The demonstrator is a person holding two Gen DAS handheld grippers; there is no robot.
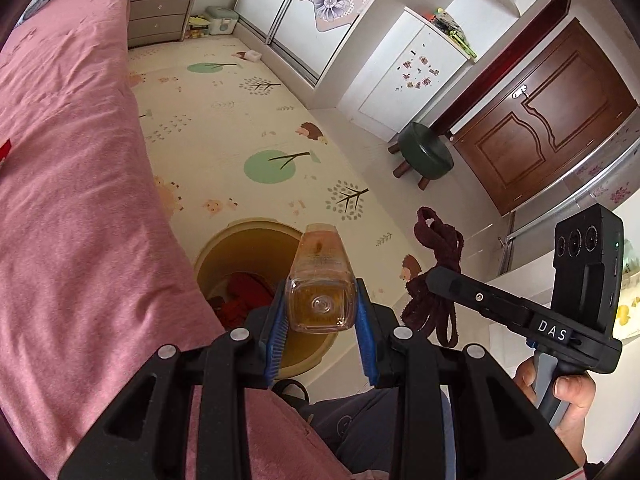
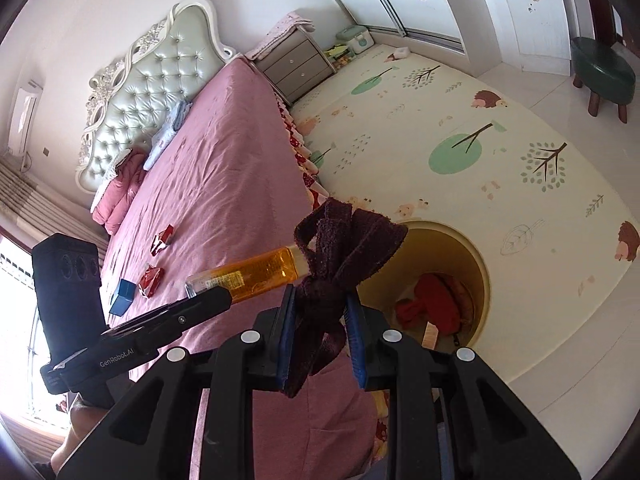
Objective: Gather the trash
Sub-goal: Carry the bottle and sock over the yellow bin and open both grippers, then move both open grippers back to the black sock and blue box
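Landmark: a round yellow bin stands on the patterned floor mat, just beside the edge of the pink bed.
Left gripper: its jaws are clamped on the base end of an amber bottle, blue pads pressed to both sides; the bottle hangs above the bin's opening.
Bottle seen from the right wrist: it lies nearly level, its far end reaching toward the bin.
Right gripper: its jaws are clamped on a knotted dark red cloth strap, held over the bed's edge, just beside the bin.
Strap seen from the left wrist: its loops dangle from the right gripper, to the right of the bin.
Inside the bin: something red lies at the bottom.
Left on the bed, well away from the bin: two red wrappers and a small blue box.
Past the bin on the tiled floor: a green stool near a brown door.
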